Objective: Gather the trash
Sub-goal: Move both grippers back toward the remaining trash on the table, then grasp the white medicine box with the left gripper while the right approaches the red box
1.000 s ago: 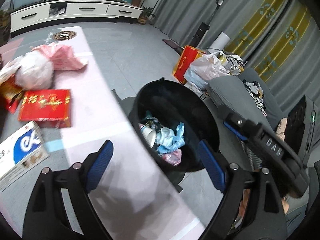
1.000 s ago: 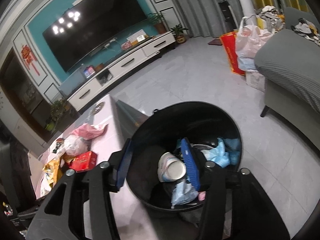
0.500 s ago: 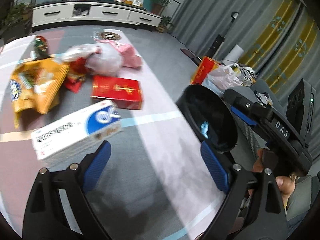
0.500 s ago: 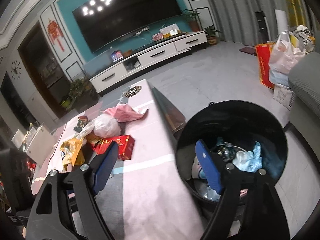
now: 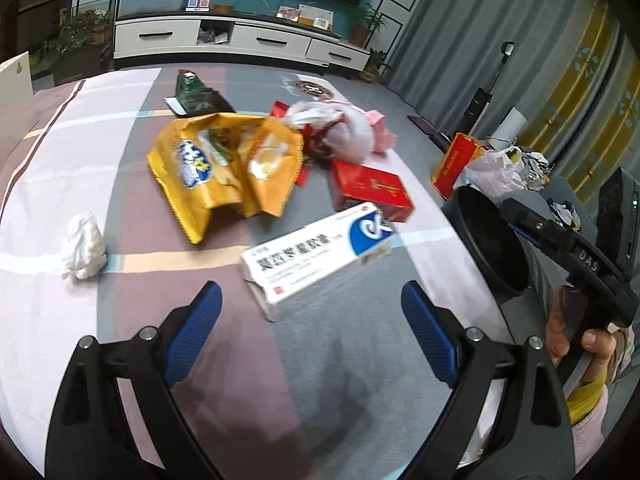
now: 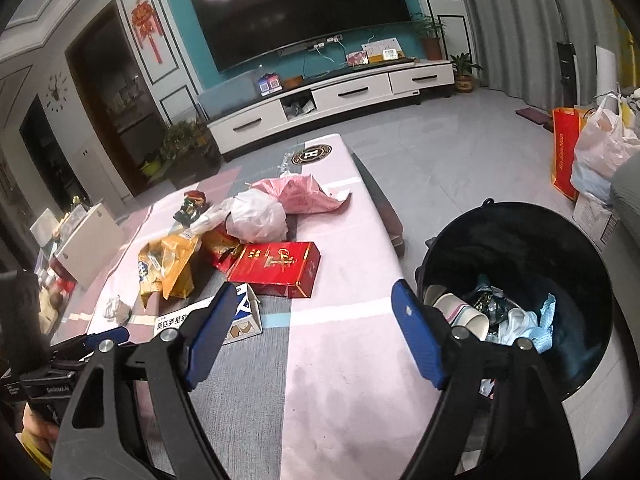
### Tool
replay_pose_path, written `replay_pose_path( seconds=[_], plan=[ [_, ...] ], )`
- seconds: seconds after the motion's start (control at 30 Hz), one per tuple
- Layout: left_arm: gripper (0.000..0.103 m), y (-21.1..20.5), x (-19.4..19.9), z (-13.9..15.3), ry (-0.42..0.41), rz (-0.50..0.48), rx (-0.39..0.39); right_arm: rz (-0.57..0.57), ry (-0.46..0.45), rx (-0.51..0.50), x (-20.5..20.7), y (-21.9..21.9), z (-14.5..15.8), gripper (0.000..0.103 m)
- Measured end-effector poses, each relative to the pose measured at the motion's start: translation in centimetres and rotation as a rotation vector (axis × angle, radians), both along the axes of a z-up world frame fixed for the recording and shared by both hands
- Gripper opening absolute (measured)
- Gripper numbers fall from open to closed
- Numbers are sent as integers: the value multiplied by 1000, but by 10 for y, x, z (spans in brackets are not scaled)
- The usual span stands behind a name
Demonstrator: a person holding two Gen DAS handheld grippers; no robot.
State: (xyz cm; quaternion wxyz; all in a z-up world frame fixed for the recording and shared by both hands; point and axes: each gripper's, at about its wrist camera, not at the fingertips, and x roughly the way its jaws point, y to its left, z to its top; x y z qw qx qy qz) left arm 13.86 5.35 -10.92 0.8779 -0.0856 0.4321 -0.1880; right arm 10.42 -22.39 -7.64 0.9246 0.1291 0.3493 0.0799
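Both the left gripper (image 5: pixel 311 322) and right gripper (image 6: pixel 310 330) stand with jaws wide apart, holding nothing. Trash litters the surface (image 5: pixel 60 168): a white-and-blue medicine box (image 5: pixel 320 254) just ahead of the left gripper, a red box (image 6: pixel 276 268), and a yellow snack bag (image 5: pixel 228 172). The black bin (image 6: pixel 520 264) stands beside the surface, part filled.

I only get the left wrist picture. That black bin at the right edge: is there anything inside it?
Observer: Yes. The right wrist view looks down into the black bin: a white paper cup lies beside crumpled blue paper.
Visitor: Is the other gripper carrying something?
Observer: No. The right gripper is open, with nothing between its fingers.
Visitor: Where is it pointing?
Observer: At the table edge next to the bin.
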Motion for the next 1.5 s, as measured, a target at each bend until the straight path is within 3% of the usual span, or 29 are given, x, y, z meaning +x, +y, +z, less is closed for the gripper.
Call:
replay_pose_path(
  seconds=[0.23, 0.5, 0.63, 0.73, 0.87, 1.0, 1.2, 1.4, 1.5],
  plan=[
    [91, -14, 23, -3, -36, -101, 83, -6, 18, 29, 9, 4, -2, 78],
    [91, -60, 50, -21, 23, -298, 229, -15, 49, 40, 17, 5, -5, 78],
    [91, -72, 56, -32, 68, -331, 274, -30, 56, 46, 18, -1, -6, 78],
    [84, -75, 49, -36, 69, -337, 310, -46, 67, 60, 19, -9, -7, 78],
    [59, -72, 37, -33, 60, -320, 316, -69, 76, 83, 19, -17, -8, 78],
    [40, -70, 24, -29, 65, -307, 278, -73, 83, 99, 19, -20, -9, 78],
    [36, -64, -3, -11, 47, -231, 125, -47, 121, 56, 25, -15, -19, 78],
    [37, -35, -30, 32, -90, -127, -25, 27, 140, -32, 36, -4, -29, 78],
    [37, -21, -31, 46, -144, -93, -45, 77, 145, -82, 46, 6, -39, 78]
  ],
)
